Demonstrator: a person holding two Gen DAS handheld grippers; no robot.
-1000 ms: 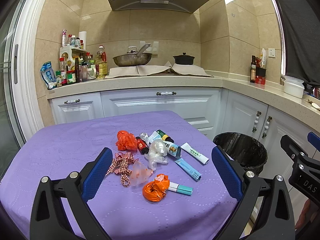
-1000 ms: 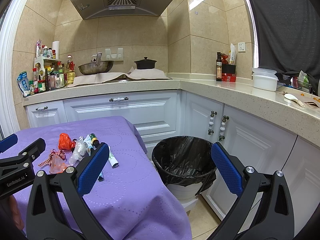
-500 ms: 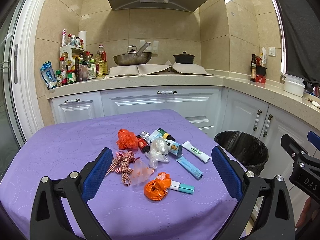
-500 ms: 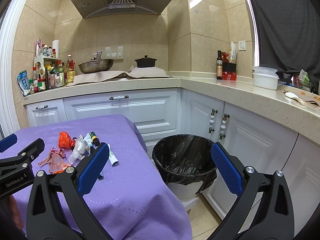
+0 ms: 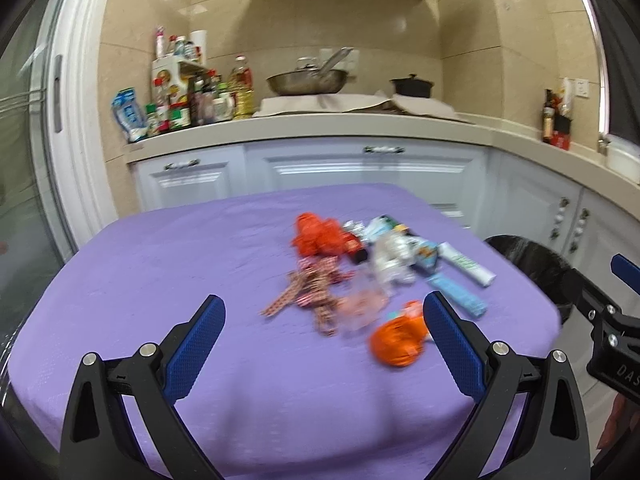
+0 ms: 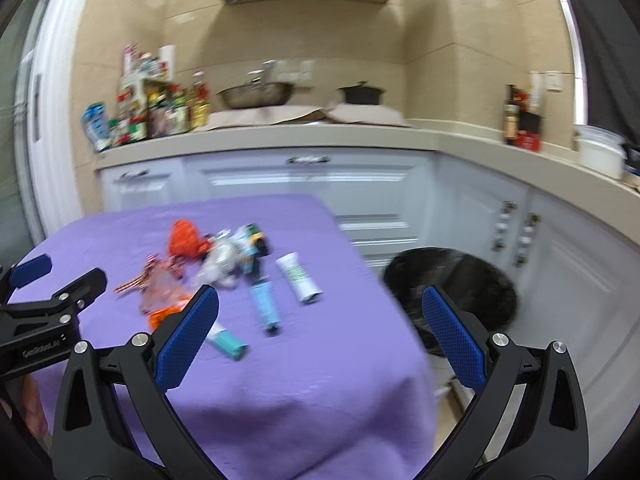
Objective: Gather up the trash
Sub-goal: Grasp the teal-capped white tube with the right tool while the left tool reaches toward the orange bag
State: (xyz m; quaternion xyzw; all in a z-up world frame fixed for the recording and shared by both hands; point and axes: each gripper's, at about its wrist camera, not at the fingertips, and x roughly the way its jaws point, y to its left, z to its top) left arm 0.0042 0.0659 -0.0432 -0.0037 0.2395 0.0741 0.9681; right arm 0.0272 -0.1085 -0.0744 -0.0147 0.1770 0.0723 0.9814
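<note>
Trash lies in a loose pile on the purple tablecloth (image 5: 160,272): a red-orange bag (image 5: 316,234), a checked ribbon (image 5: 312,292), clear plastic (image 5: 390,258), a white tube (image 5: 468,266), a blue tube (image 5: 456,296) and a crumpled orange bag (image 5: 396,340). My left gripper (image 5: 323,308) is open just short of the pile, the orange bag by its right finger. My right gripper (image 6: 320,298) is open over the table's right edge, with the white tube (image 6: 299,276), blue tube (image 6: 265,304) and a teal box (image 6: 230,344) ahead of it. Both views are blurred.
A black-lined bin (image 6: 452,284) stands on the floor right of the table, below the white cabinets (image 6: 304,184). The counter behind carries bottles (image 5: 188,104), a wok (image 5: 306,80) and a black pot (image 5: 412,86).
Both grippers have moved in toward the pile. The right one swung left from facing the bin to facing the table's right side. No trash has shifted.
</note>
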